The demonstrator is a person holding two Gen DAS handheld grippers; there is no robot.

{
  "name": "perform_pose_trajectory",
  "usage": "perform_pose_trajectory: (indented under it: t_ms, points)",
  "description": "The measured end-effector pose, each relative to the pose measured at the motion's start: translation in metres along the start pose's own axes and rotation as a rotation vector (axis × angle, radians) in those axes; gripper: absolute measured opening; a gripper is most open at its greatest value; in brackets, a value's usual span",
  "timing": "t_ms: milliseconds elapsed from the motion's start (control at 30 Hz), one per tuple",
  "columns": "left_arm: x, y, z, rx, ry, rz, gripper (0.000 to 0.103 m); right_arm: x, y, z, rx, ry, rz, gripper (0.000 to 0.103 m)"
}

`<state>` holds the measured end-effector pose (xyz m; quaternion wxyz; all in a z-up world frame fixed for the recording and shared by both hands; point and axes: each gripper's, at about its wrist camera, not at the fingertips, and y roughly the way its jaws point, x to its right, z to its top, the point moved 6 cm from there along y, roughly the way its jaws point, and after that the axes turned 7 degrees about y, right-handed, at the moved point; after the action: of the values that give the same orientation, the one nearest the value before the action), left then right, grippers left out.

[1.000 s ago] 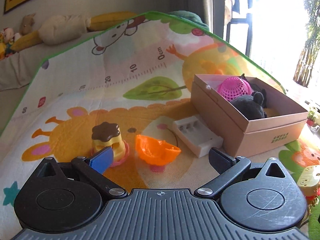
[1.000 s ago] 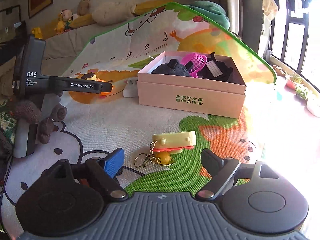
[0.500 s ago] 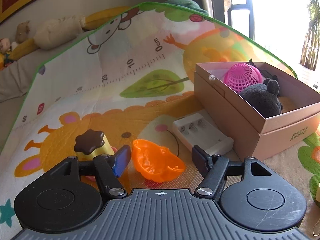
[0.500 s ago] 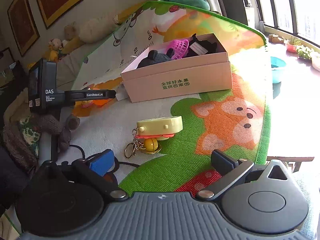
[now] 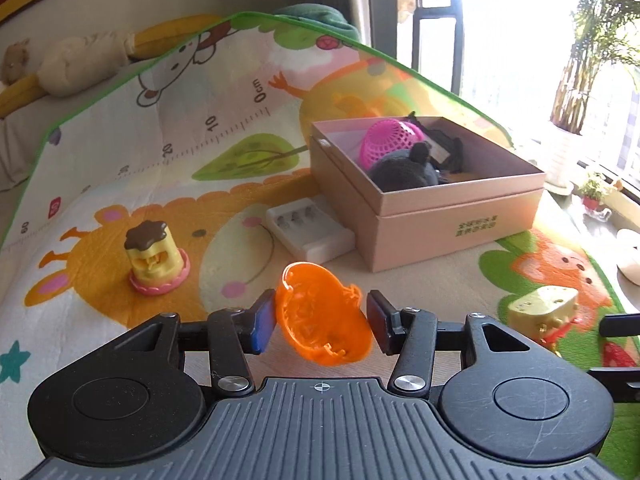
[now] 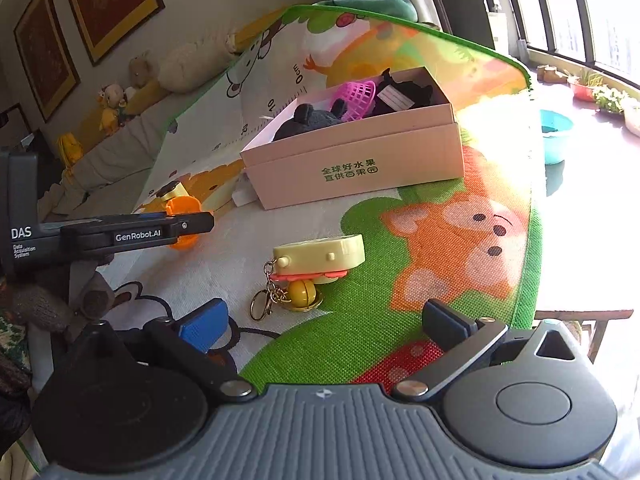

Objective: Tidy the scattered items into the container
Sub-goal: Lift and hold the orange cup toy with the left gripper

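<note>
Box (image 5: 460,216): pink cardboard, lid off, open top, standing on the play mat (image 5: 224,168); green print on its front wall, clear in the right wrist view (image 6: 352,170).
In the box: a pink mesh basket (image 5: 386,140) tipped on its side at the back; a dark grey plush (image 5: 404,170) with small ears in front of it; a black plush (image 6: 404,90) with a white tag beside them.
Beside the box: a white tray (image 5: 310,230) with small slots lies touching its left wall.
Left gripper (image 5: 322,322): its jaws have just been closing; both pads press on the orange cup (image 5: 322,316), one at each side.
Orange cup: a thin, shiny plastic half-shell, tipped so its hollow inside faces the camera, with moulded ridges within and a wavy rim. It appears lifted off the mat, in front of the white tray and well short of the box. In the right wrist view it shows as an orange lump (image 6: 184,220) at the finger end of the left gripper.
Right gripper (image 6: 324,322): jaws wide apart, nothing between them, low over the mat.
Cheese toy (image 6: 320,256): pale yellow wedge with a pink underside, a gold bell and a key ring on a short chain; it lies on the mat just ahead of the right gripper, between its fingers' lines, untouched.
Pudding toy (image 5: 156,260): yellow with a brown scalloped top and a pink frilled base, upright on the mat, to the left of the cup and well apart from the box.
Hand: a knitted glove (image 6: 48,300) wraps the left gripper's handle.
</note>
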<state>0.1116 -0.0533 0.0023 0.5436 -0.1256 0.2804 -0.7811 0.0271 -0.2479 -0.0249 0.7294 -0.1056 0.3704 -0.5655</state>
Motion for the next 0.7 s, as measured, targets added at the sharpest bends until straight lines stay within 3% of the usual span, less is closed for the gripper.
perform_pose_trajectory:
  t_ms: [167,200,467,700]
  points:
    - [0.045,-0.024,-0.021,-0.003,0.066,-0.116,0.056,0.0,-0.001,-0.001,0.0,-0.004,-0.004,0.103]
    - [0.048,-0.025,-0.025,-0.009,0.081,-0.111,0.057,0.0,0.0,-0.001,0.0,-0.005,-0.005,0.103]
    - [0.054,-0.034,-0.04,-0.02,0.093,-0.118,0.094,-0.001,0.0,-0.001,0.001,-0.01,-0.014,0.103]
    - [0.048,-0.031,-0.048,-0.004,0.059,-0.023,0.098,-0.005,-0.005,0.002,0.036,-0.059,-0.062,0.103]
